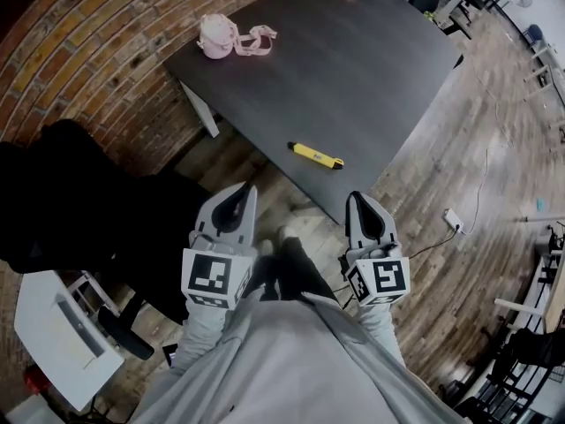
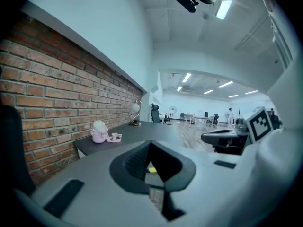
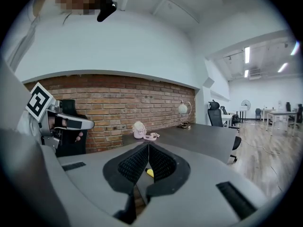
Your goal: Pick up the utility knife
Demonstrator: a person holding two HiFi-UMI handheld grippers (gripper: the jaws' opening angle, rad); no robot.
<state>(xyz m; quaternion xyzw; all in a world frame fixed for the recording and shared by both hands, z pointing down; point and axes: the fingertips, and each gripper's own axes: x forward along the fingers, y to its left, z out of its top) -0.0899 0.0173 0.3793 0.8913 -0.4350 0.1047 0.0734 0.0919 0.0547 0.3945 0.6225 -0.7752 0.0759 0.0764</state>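
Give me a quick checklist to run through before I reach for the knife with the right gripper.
1. Knife in view, lying alone by the table's near edge: ok.
2. Right gripper empty: ok.
3. Its jaws open for a grasp: not ok, shut.
4. Right gripper at the knife: not ok, short of the table edge.
5. Left gripper empty and away from the knife: ok.
6. Blade retracted: cannot tell.
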